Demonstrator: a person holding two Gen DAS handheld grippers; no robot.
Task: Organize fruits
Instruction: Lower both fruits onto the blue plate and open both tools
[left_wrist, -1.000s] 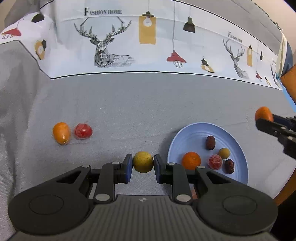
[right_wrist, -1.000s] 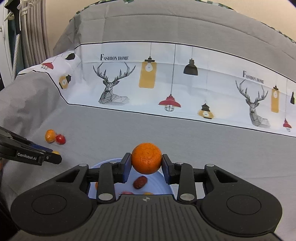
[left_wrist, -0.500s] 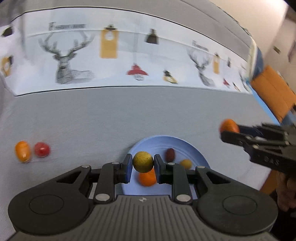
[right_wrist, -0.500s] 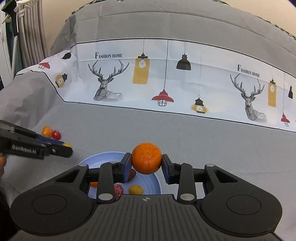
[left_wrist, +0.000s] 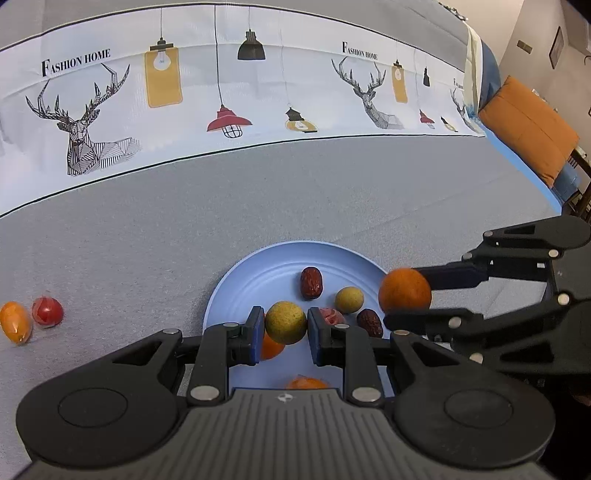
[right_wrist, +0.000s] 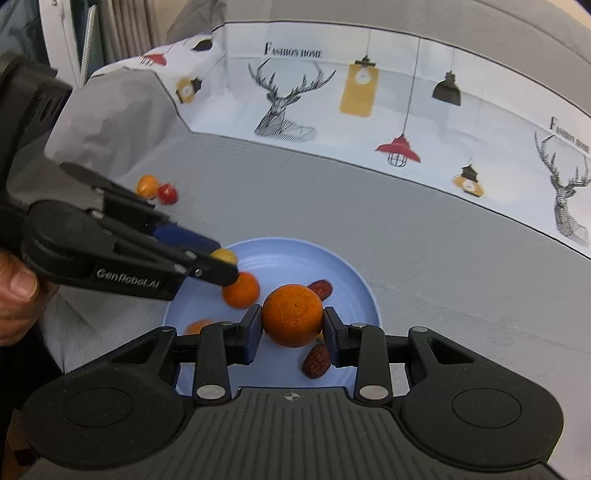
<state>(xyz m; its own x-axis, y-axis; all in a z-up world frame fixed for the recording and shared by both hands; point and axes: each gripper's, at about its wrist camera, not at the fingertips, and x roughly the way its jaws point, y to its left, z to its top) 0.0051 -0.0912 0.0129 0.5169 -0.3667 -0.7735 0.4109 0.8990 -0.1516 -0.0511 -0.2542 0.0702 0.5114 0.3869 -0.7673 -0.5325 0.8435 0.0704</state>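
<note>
Grey cloth (left_wrist: 295, 206) spreads across the whole scene, and along the top of both frames runs a white printed band (left_wrist: 221, 92) with deer, hanging lamps and the words "Fashion Home". At the right edge of the left wrist view sits an orange cushion (left_wrist: 528, 125). Low centre in both views lies the blue plate (left_wrist: 236, 280), and it's filling up: two dark red dates (left_wrist: 311, 282), a small yellow ball (left_wrist: 349, 298), a red piece (left_wrist: 330, 315) and orange fruits partly hidden behind the fingers. The left hand-held gripper (left_wrist: 285, 325) is over the plate, jaws nearly closed and clamped on a yellow-green fruit (left_wrist: 285, 322), blue pads pressed to both sides. In from the right of that frame comes the right hand-held gripper (left_wrist: 406, 295), pinching an orange (left_wrist: 405, 293) just above the plate's right rim. Its own camera shows that orange (right_wrist: 292, 315) squeezed between the pads, plate (right_wrist: 354, 280) beneath, with the left tool reaching in from the left and a thumb (right_wrist: 18, 288) showing at the frame edge. Far left of the left wrist view, well apart from the plate, an orange oval fruit (left_wrist: 14, 322) and a red tomato (left_wrist: 47, 312) lie side by side on the cloth, touching.
</note>
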